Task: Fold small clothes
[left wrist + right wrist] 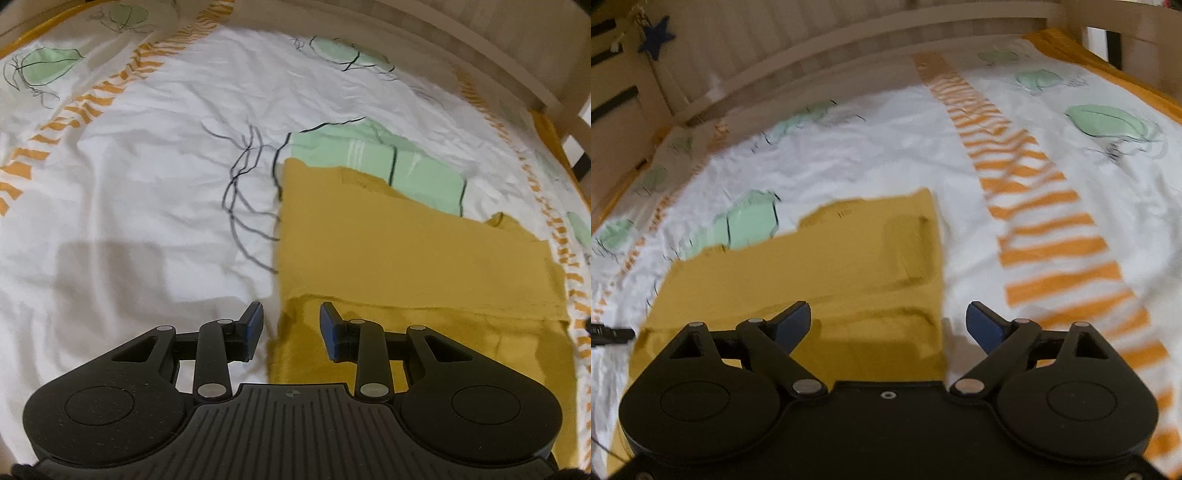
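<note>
Mustard garment [406, 258] flat on patterned bedsheet [147, 184], both claws open, empty, wooden rail [849, 48] beyond

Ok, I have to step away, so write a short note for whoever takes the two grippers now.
Left gripper: fingers partly open, holding nothing, above the garment's left edge.
Right gripper: fingers wide open, empty, above its right edge.
Mustard garment: flat on the patterned bedsheet, near part already folded over, a fold line across it.
Left: further folds to make it compact, judging by its size.
</note>
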The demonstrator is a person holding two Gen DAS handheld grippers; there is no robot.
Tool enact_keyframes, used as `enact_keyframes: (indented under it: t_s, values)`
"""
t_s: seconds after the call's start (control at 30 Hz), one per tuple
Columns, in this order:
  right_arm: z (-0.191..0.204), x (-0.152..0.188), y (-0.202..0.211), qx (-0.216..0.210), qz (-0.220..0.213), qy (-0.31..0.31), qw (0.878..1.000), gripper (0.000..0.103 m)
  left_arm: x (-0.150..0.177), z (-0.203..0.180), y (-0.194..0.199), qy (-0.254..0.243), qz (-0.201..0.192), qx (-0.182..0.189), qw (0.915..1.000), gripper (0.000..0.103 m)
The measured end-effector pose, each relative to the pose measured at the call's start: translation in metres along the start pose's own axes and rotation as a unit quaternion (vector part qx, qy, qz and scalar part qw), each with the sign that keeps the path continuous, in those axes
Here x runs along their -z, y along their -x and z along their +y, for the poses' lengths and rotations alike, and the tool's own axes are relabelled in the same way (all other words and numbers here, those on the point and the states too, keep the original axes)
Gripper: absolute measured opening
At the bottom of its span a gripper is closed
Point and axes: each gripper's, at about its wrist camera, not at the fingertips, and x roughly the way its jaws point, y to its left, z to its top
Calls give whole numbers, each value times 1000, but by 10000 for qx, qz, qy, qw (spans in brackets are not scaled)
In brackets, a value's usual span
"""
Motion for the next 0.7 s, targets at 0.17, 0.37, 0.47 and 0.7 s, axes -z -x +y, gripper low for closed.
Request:
enact_keyframes:
  t_s: [0.17, 0.37, 0.47, 0.7]
  values:
    - [-2, -22, -35, -287, -203, -181, 9992, 92, -8, -13, 1, -157, -57, 174, 9997, 33]
    - [-5, -34, -74, -253, -83, -216, 9994, 92, -16, -23, -2, -224, -32, 343, 9992, 33]
    - [1, -38, -78, -592, -191, -51, 9980, 92, -18, -25, -2, -211, -36, 407, 9989, 33]
    - [31, -34, -59, -510, -796, 1207, 9882, 97, -18, -21, -2, -71, -27, 414, 9991, 33]
